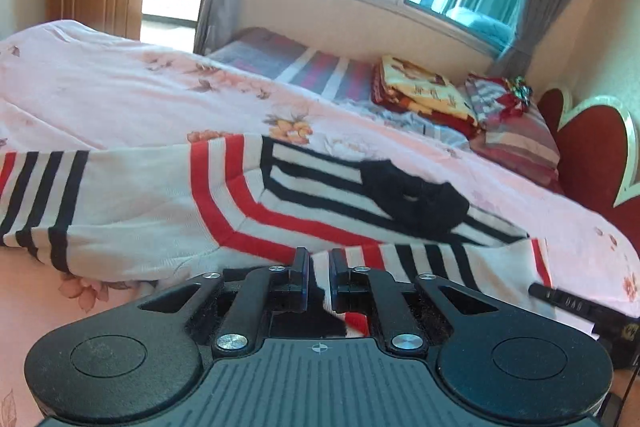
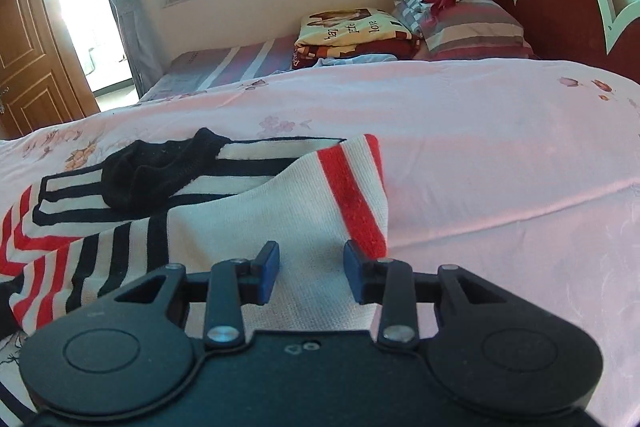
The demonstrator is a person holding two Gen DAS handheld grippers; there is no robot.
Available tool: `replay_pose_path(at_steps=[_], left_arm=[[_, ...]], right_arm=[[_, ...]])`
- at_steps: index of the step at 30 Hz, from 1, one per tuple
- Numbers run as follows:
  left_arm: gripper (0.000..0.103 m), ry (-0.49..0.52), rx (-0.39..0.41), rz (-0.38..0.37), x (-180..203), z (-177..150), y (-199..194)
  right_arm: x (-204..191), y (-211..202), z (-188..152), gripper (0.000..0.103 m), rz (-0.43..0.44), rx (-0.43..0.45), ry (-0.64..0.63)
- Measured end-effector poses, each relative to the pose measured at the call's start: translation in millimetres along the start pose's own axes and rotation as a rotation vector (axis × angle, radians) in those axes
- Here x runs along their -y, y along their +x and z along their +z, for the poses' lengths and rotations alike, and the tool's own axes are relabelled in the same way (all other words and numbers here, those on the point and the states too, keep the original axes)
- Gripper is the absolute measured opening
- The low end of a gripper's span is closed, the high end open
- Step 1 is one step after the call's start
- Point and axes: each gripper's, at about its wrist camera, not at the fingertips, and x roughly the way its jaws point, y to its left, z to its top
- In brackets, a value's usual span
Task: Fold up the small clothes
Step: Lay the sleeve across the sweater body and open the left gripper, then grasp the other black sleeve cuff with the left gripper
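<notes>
We are in the middle of folding a small striped sweater that lies on the pink bed cover.

On the left side, our left gripper is squeezed tight on a bit of the sweater. We can see the red and white cloth pinched between its two black fingers. The rest of the sweater spreads out in front of it on the bed. A black sock sits on top of the sweater, near the black stripes.

On the right side, our right gripper has its jaws apart. The white cloth of the sweater runs under and between the blue pads, but the pads do not look like they press on it. The corner with the red stripe sticks up just past the right pad.

We think the step now is getting hold of the near edge with both grippers. Next, the right one needs to close on the cloth, so both sides hold. Then we can lift together and lay the edge over. The black sock may get in the way, so it could need moving first.
</notes>
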Motion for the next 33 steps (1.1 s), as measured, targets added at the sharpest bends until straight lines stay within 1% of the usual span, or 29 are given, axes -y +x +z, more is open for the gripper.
replay_pose_path(at_steps=[3, 4, 6, 7, 8, 9, 10, 11, 12, 13, 14, 15, 16, 17, 18, 20, 22, 24, 26, 28, 29, 31, 33], left_arm=[[0.009, 0.021, -0.060, -0.057, 13.3, -8.9, 19.7], [0.009, 0.018, -0.082, -0.057, 15.8, -12.8, 29.1], [0.009, -0.010, -0.138, -0.020, 12.6, -22.8, 51.4], [0.012, -0.035, -0.153, -0.003, 5.0, -28.4, 58.7], [0.015, -0.075, -0.138, -0.032, -4.4, -31.6, 59.0], [0.015, -0.101, -0.145, -0.045, -10.3, -32.1, 58.2], [0.015, -0.111, -0.154, -0.041, -12.2, -30.8, 55.3], [0.016, -0.112, -0.154, -0.015, -11.7, -29.3, 50.4], [0.018, -0.112, -0.146, -0.003, -11.9, -27.8, 44.8], [0.034, -0.116, -0.139, -0.011, -14.2, -26.1, 39.0], [0.065, -0.122, -0.131, -0.016, -18.2, -24.2, 33.0], [0.080, -0.128, -0.114, 0.002, -23.1, -22.6, 25.5], [0.100, -0.134, -0.083, 0.040, -28.6, -22.3, 15.4], [0.103, -0.141, -0.045, 0.075, -38.0, -19.9, 5.0], [0.103, -0.143, -0.024, 0.091, -48.4, -18.1, -2.3], [0.103, -0.163, -0.043, 0.107, -75.2, -14.5, -10.8], [0.103, -0.211, -0.051, 0.142, -105.4, -15.2, -17.7], [0.103, -0.300, -0.055, 0.175, -145.2, -17.6, -24.5], [0.102, -0.407, -0.036, 0.198, -186.2, -22.3, -32.0], [0.101, -0.478, -0.021, 0.221, -222.8, -25.5, -34.7], [0.093, -0.506, -0.017, 0.227, -239.8, -27.8, -35.7], [0.085, -0.561, -0.024, 0.218, -270.6, -29.4, -32.4], [0.084, -0.627, -0.014, 0.207, -297.1, -30.2, -28.7]], right_arm=[[-17.9, -2.4, -3.6, 0.038, 0.046, 0.004, -0.020], [-24.4, -3.2, -7.5, 0.038, 0.052, 0.002, -0.032], [-32.8, -3.2, -15.7, 0.037, 0.044, -0.007, -0.084], [-33.4, -2.5, -19.6, 0.037, 0.036, -0.016, -0.110], [-31.4, -1.5, -23.1, 0.035, 0.034, -0.028, -0.130], [-29.7, -2.4, -25.4, 0.033, 0.036, -0.028, -0.144], [-30.2, -5.6, -26.1, 0.032, 0.031, -0.029, -0.153], [-32.4, -10.0, -25.0, 0.032, 0.025, -0.031, -0.155], [-35.2, -15.2, -23.6, 0.036, 0.030, -0.024, -0.146], [-38.1, -20.5, -22.6, 0.041, 0.049, -0.015, -0.133], [-42.6, -25.3, -21.7, 0.040, 0.069, -0.011, -0.122], [-47.2, -29.2, -21.0, 0.040, 0.087, -0.010, -0.117], [-53.0, -32.8, -20.6, 0.040, 0.105, -0.005, -0.117], [-59.0, -36.3, -21.1, 0.041, 0.120, 0.001, -0.121], [-65.3, -40.2, -21.3, 0.041, 0.137, 0.006, -0.127], [-79.2, -45.7, -23.3, 0.045, 0.161, 0.009, -0.137], [-93.3, -49.6, -26.4, 0.045, 0.184, 0.003, -0.144], [-108.3, -52.8, -30.8, 0.046, 0.199, -0.002, -0.156], [-124.7, -56.3, -35.9, 0.047, 0.208, -0.003, -0.169], [-141.5, -58.0, -40.5, 0.047, 0.207, -0.007, -0.179], [-150.4, -58.4, -43.2, 0.047, 0.205, -0.010, -0.184], [-166.6, -58.5, -47.8, 0.047, 0.197, -0.020, -0.188], [-181.8, -57.4, -51.2, 0.048, 0.194, -0.031, -0.188]])
